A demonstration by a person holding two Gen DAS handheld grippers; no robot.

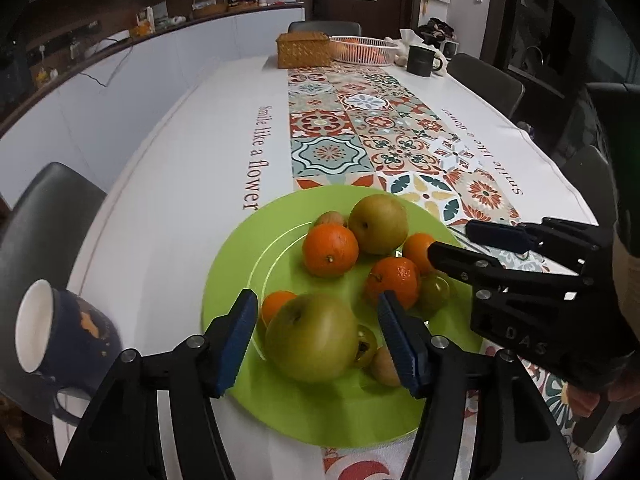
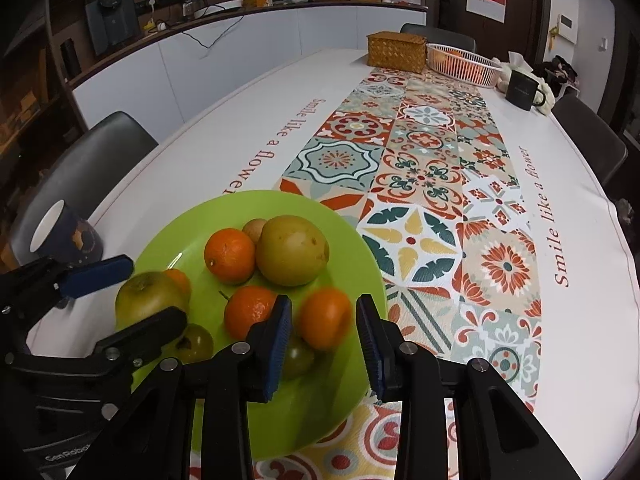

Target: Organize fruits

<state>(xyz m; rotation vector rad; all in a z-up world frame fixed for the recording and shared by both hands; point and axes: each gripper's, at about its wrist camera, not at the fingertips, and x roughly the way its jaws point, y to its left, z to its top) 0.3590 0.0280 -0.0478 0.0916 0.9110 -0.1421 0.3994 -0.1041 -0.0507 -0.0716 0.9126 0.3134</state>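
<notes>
A green plate point(image 1: 240, 280) point(image 2: 168, 240) holds several fruits: two green-brown pears, several oranges, small green persimmons and small brown fruits. My left gripper point(image 1: 316, 340) is open, with its jaws on either side of the near pear point(image 1: 312, 336) without touching it. My right gripper point(image 2: 323, 336) is open around an orange point(image 2: 322, 316) at the plate's right side. The right gripper also shows in the left wrist view point(image 1: 452, 240), and the left gripper in the right wrist view point(image 2: 148, 292). The far pear point(image 1: 378, 224) point(image 2: 292, 250) lies beside an orange point(image 1: 330, 250) point(image 2: 229, 255).
A dark blue mug point(image 1: 60, 328) point(image 2: 64, 236) stands left of the plate. At the table's far end are a wicker box point(image 1: 304, 50) point(image 2: 396, 51), a white basket point(image 1: 364, 50) point(image 2: 464, 63) and a black mug point(image 1: 420, 60) point(image 2: 522, 88). Dark chairs surround the table.
</notes>
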